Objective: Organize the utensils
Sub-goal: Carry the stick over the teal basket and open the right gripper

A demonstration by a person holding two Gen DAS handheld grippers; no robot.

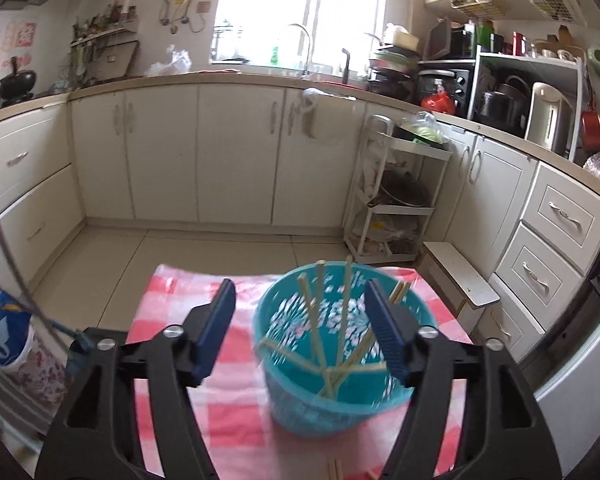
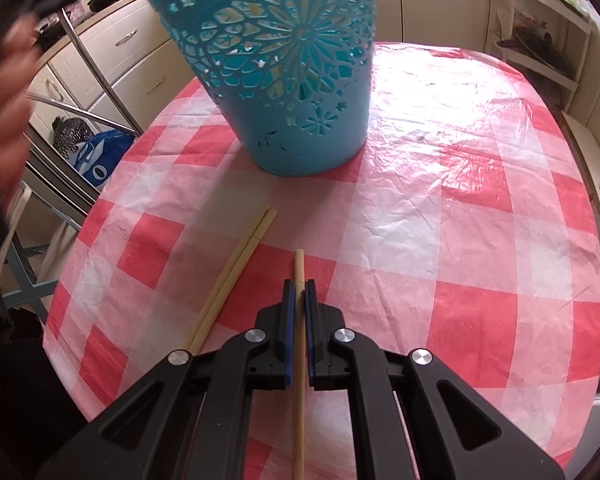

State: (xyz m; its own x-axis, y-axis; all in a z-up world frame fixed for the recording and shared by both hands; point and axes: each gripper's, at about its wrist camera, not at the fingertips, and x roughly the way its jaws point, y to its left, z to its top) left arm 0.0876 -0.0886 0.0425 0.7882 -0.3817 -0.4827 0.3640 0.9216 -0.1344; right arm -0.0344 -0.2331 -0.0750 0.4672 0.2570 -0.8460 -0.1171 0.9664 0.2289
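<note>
A teal cut-out plastic basket point(image 1: 340, 392) stands on the red-and-white checked tablecloth point(image 1: 228, 412) and holds several wooden chopsticks point(image 1: 342, 320). My left gripper point(image 1: 300, 304) is open above the basket, its right finger over the basket's mouth, nothing between the fingers. In the right wrist view the basket point(image 2: 284, 80) stands at the far side of the table. My right gripper point(image 2: 299, 285) is shut on a single chopstick point(image 2: 298, 268) that lies along the fingers. Two more chopsticks point(image 2: 236, 272) lie side by side on the cloth to its left.
A white stool point(image 1: 460, 276) and a white tiered cart point(image 1: 396, 196) stand past the table's right side. Kitchen cabinets line the far walls. A metal-framed rack with a blue bag point(image 2: 100, 156) stands left of the table. A blurred hand point(image 2: 0, 120) is at the far left.
</note>
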